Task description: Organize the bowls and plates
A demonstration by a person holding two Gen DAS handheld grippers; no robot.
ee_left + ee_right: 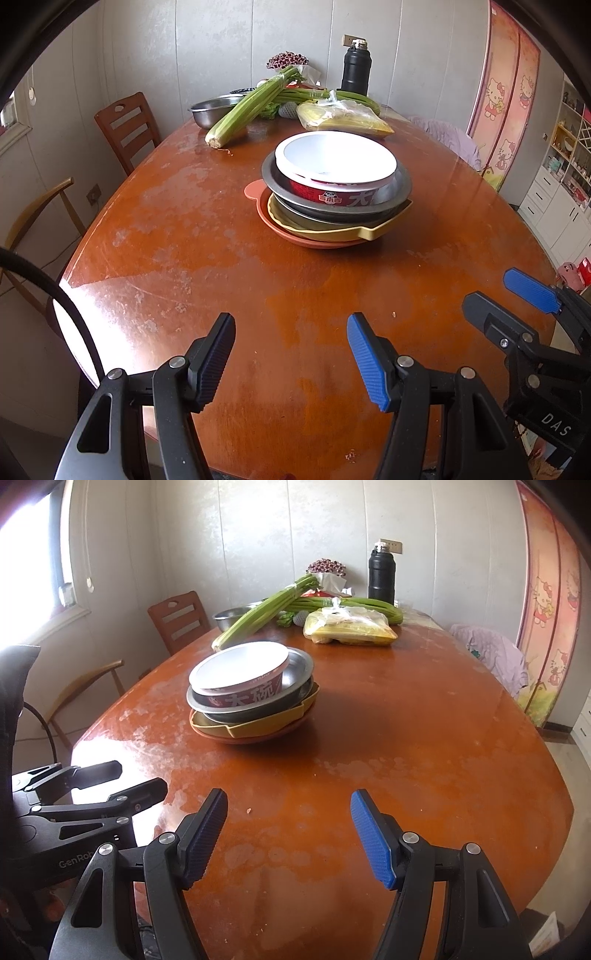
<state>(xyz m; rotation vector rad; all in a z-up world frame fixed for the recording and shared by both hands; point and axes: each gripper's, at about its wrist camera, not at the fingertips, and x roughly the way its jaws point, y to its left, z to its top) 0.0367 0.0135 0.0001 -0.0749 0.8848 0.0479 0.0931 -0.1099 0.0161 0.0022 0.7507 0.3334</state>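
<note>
While both claws hang released over the near end of the table [166,258], the dish stack serves as landmark. Left of it, behind, lie a steel bowl [212,109] and celery [251,103]. Left gripper [291,358] sits well before the stack: paper bowl [336,166] in metal bowl [400,184], on yellow plate [369,232], on orange plate [258,192]. Right gripper [288,840] empty too.

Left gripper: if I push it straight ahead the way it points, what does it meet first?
Probably the stack of dishes: bare table lies ahead of the open left gripper, then the stack's orange bottom plate. Depth is uncertain.
</note>
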